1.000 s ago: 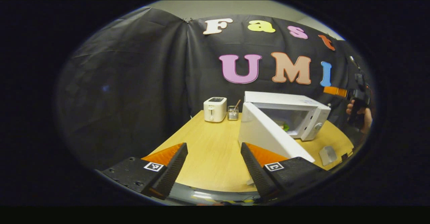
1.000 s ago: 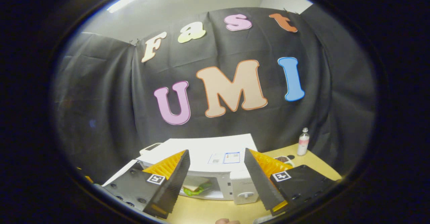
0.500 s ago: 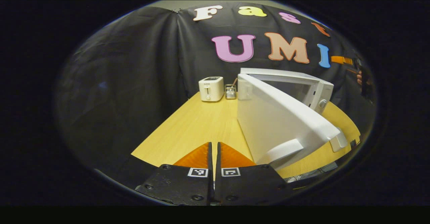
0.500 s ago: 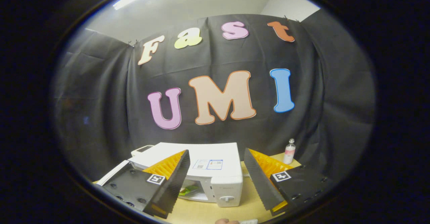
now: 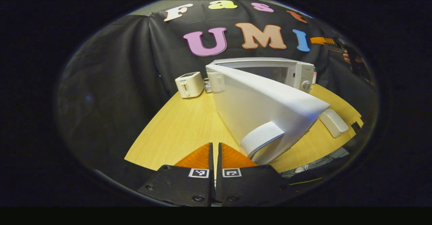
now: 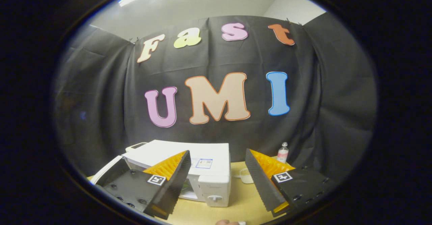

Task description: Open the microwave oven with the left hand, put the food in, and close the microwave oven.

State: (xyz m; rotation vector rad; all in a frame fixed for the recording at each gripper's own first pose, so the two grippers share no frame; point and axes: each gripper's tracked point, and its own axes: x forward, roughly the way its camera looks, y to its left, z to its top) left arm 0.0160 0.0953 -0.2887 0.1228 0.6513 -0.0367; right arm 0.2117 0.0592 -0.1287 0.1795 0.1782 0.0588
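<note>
Closing step: left gripper [image 5: 214,157], fingers pressed together and empty, sits beside the microwave door [image 5: 266,107], which stands ajar. Right gripper [image 6: 217,174] spread, above the microwave [image 6: 202,166]. Food probably inside. Next: push door shut.

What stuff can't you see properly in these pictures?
- Food inside the microwave: in the right gripper view, the right gripper's finger covers most of the opening.
- Microwave inside, left gripper view: the open door blocks it.
- Small jar beside the toaster: too small to tell its contents.
- Little bottle: label too small.
</note>
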